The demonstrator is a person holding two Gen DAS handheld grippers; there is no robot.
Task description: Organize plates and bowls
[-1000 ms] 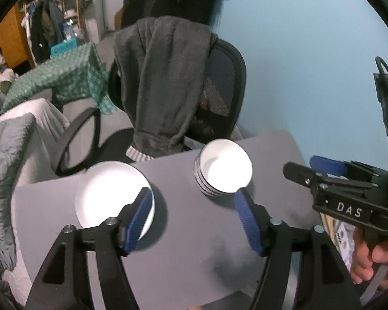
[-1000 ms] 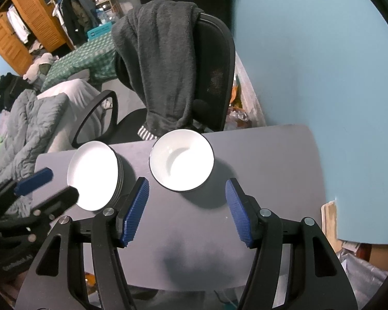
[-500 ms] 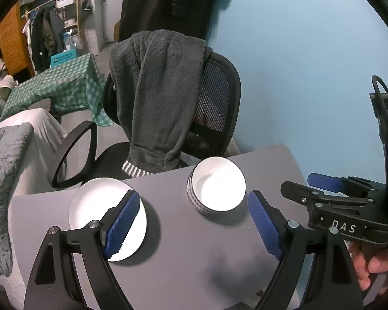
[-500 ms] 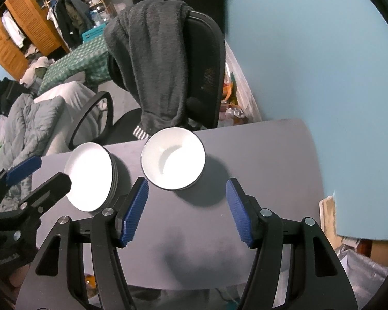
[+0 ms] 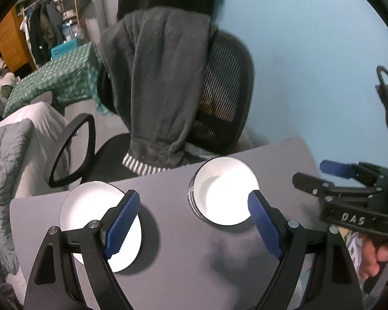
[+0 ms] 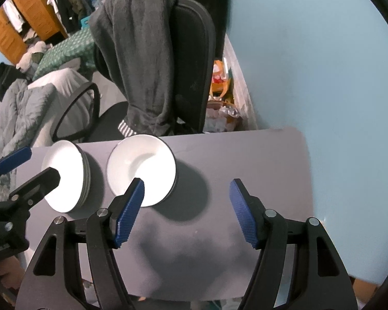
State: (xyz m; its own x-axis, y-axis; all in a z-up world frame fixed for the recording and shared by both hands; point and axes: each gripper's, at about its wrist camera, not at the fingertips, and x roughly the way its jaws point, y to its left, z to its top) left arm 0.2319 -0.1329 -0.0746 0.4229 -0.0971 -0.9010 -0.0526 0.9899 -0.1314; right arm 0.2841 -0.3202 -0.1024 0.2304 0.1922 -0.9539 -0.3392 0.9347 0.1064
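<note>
The bowls [image 6: 141,169] sit on the counter [image 6: 245,160] ahead of the right hand-held gripper [image 6: 186,211], offset toward its left finger. The plates [image 5: 101,222] lie ahead-left of the left hand-held gripper [image 5: 194,222]. Left jaws stand fully apart; right jaws are opening. Both are empty. Each stack is nearest its own side's hand.

Glossy white plates [image 5: 90,211] and bowls [image 5: 223,197] with dark rims sit on a matt grey table [image 5: 183,253], behind it a mesh-backed chair [image 5: 225,100] draped in fuzzy grey cloth [image 5: 157,77]; the gripper pads [image 6: 129,213] are ridged blue plastic.
</note>
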